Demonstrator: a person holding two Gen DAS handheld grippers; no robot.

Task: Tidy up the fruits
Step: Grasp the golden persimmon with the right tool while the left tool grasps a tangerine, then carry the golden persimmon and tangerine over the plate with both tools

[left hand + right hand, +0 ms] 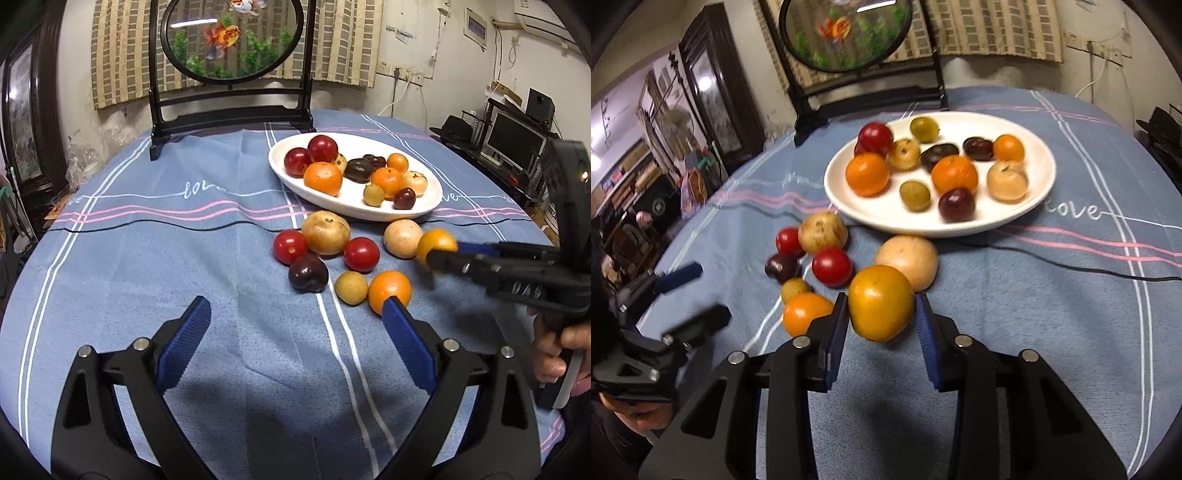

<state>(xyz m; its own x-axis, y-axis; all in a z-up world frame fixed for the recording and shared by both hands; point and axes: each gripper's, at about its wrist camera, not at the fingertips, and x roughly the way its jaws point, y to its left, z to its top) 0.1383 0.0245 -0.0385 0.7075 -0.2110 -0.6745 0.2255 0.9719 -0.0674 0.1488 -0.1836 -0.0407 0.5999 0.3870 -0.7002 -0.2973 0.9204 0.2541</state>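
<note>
A white oval plate [424,214] [1034,206] holds several fruits: oranges, red and dark plums, small tan ones. In front of it loose fruits lie on the blue cloth: two red tomatoes [290,246], a dark plum [308,273], a tan fruit [325,232], an orange [389,290] [805,312]. My right gripper [881,314] [430,258] is shut on a yellow-orange fruit [881,302] [436,242], just above the cloth. My left gripper [295,317] is open and empty, short of the loose fruits; its right finger touches the orange's front.
A black-framed round goldfish screen [232,40] stands at the table's back. A black cable [1071,264] runs across the cloth right of the plate. Shelves and a monitor [513,140] stand past the table's right edge.
</note>
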